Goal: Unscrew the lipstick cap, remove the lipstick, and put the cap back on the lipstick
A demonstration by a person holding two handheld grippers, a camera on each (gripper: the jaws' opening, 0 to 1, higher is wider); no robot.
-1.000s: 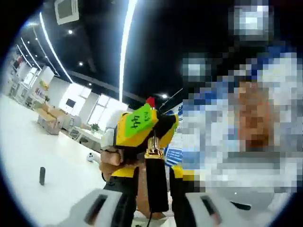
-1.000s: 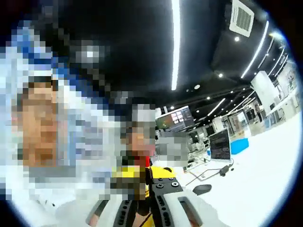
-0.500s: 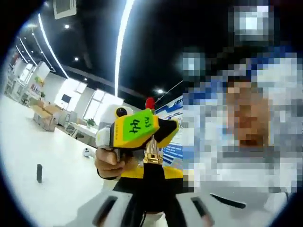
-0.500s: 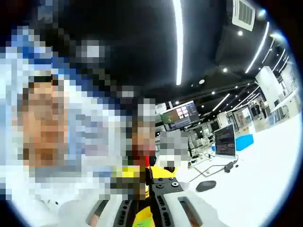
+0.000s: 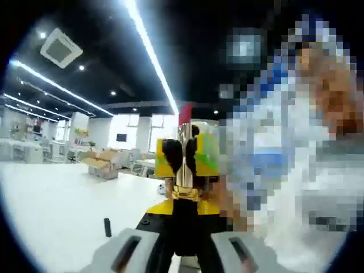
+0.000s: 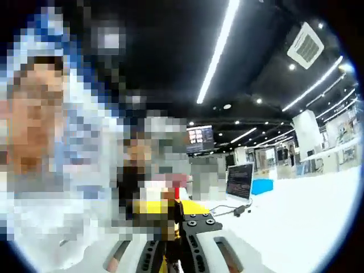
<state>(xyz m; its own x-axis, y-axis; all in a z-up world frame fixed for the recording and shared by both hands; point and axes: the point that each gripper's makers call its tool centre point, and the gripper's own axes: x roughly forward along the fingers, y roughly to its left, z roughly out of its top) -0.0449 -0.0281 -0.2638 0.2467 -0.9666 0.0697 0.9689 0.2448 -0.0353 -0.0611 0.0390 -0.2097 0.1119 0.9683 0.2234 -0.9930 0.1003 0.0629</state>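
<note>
While the left gripper [image 5: 181, 250] clamps the black lipstick tube with a gold collar and red tip [image 5: 183, 187], the yellow-and-black right gripper [image 5: 183, 156] faces it, closed around the tube's upper part. Nearby, left, a small black cap [image 5: 107, 227] stands on the white surface [image 5: 57, 210].

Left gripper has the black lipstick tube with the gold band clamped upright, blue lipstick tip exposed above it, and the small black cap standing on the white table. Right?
Not quite: the exposed lipstick tip is red, not blue, as the left gripper view shows. The rest holds: the left gripper clamps the black lipstick tube with the gold band upright, and the small black cap stands on the white table.
</note>
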